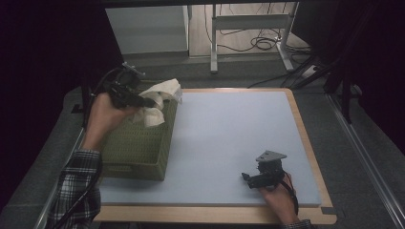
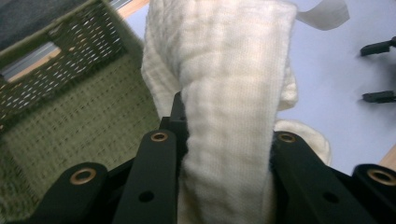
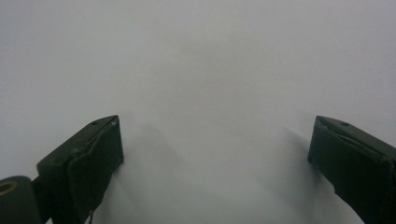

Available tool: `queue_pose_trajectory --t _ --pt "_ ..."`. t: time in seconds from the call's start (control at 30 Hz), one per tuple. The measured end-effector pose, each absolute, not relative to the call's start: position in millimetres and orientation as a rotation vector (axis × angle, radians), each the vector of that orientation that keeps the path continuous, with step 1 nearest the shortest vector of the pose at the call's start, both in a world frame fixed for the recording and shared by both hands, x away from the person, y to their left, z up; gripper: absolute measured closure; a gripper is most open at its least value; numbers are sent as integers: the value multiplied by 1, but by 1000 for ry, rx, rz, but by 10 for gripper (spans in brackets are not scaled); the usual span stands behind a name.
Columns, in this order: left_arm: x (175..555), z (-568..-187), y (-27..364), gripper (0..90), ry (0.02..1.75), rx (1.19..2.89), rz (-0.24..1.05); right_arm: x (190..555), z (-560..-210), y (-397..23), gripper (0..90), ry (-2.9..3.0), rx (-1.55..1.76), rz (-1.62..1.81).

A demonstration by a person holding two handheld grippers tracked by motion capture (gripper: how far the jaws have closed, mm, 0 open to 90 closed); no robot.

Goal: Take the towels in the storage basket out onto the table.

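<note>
1. Fingers [image 2: 154, 158] of my left gripper [image 2: 224, 154] are clenched on a folded cream towel [image 2: 229, 93]; its thick fold fills the gap between the two black jaws and rises past their tips.
2. From the high view, my left gripper [image 1: 136, 99] holds that towel [image 1: 160, 100] over the far end of a green woven basket [image 1: 138, 148], with loose cloth hanging below the jaws toward the basket's rim.
3. Just left of the fingers in the left gripper view, I see the basket's inside wall and floor [image 2: 70, 107], a plain weave with a handle slot.
4. Beyond the towel's right edge lies the pale blue mat [image 2: 336, 60].
5. I can read no brand, label or writing on the towel, the basket or the mat; a cream strip sticks out at the towel's far corner, too blurred to tell.
6. Fingers [image 3: 88, 158] of my right gripper [image 3: 215, 154] stand released, wide apart with nothing between them, over bare mat [image 3: 201, 70].
7. Seen from above, my right gripper [image 1: 250, 180] rests low on the mat's near right part, well apart from the basket and towel.
</note>
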State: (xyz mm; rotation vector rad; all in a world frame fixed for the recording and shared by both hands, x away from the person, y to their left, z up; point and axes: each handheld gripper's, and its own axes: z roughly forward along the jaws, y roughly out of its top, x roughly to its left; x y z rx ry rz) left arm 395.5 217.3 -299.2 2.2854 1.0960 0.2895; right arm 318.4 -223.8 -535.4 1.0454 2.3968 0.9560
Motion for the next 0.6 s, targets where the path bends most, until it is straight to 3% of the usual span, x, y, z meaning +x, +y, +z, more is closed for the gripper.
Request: queue_pose_trajectory --t 0.6 --pt "415 -316 147 726 988 2345 218 319 -535 -224 35 2398 1043 956"
